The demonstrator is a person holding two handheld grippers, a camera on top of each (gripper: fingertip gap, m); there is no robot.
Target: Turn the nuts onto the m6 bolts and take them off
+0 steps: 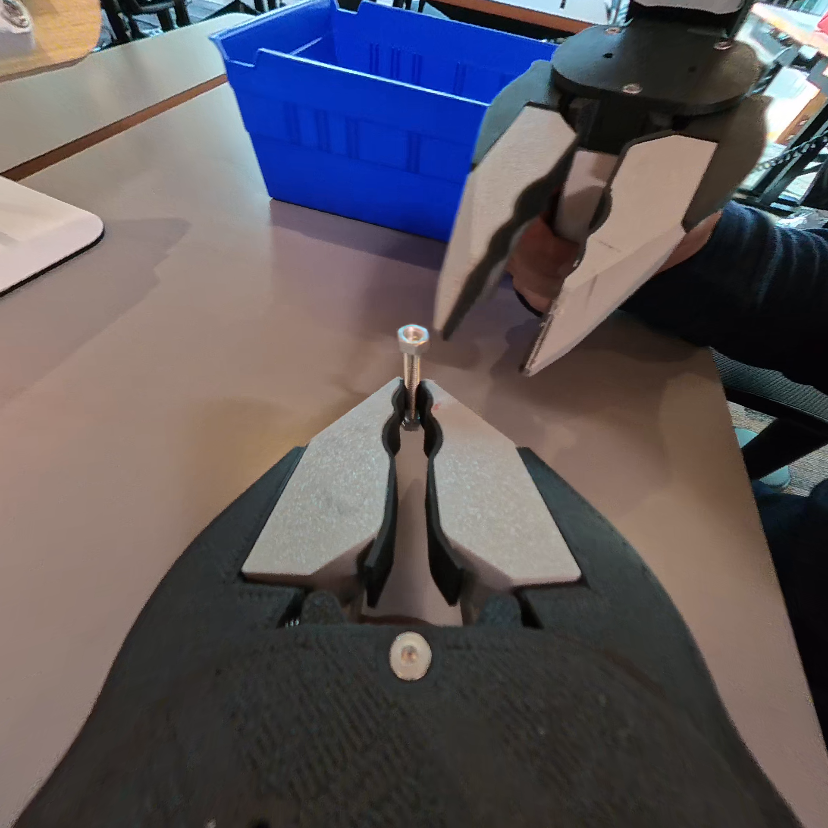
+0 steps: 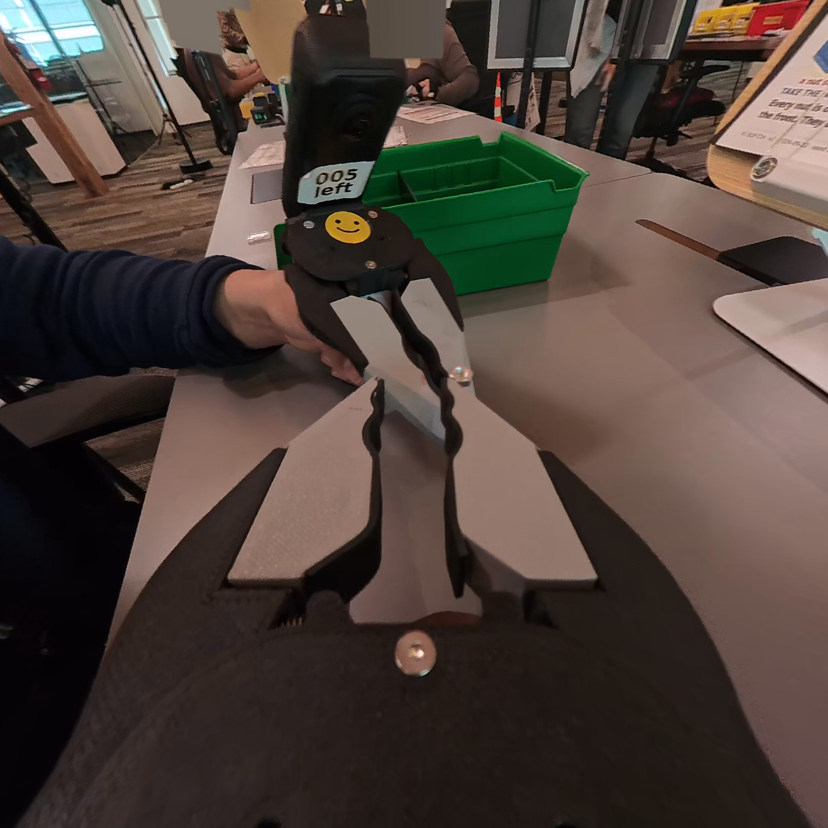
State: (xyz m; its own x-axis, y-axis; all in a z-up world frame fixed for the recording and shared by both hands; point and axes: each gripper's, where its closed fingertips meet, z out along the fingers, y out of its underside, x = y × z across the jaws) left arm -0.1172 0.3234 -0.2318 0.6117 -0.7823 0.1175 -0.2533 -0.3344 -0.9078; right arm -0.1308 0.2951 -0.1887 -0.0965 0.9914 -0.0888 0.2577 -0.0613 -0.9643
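Scanning the left wrist view from its left edge: a white pad (image 1: 40, 233) sits at mid-left on the table (image 1: 179, 403), a blue bin (image 1: 358, 134) stands upper centre, and just below centre the left gripper (image 1: 410, 390) has its jaws narrowed right down on a bolt (image 1: 411, 372), pinching the shank low w/ the head end tucked btwn the pads; the bolt sticks out past the tips and a nut (image 1: 412, 340) sits at its far end, seemingly only just on the thread. At right of frame the right gripper (image 1: 484, 354) hangs near the nut but apart from it, jaws spread partway, holding nothing. In the right wrist view, a hand (image 2: 269, 313) at mid-left carries the left gripper, the nut shows just right of centre beside the right gripper's far fingertip, a green bin (image 2: 493, 224) stands upper centre-right, and a paper sign (image 2: 784, 112) leans at upper right. Risks, as I judge them: the bolt is held by a short stretch of shank, so a sideways push from the right gripper could lever it out or tilt it; closing off-centre on the small nut may knock it off; a nut w/ few threads engaged can drop & roll across the table; turning while tilted could cross-thread or jam it
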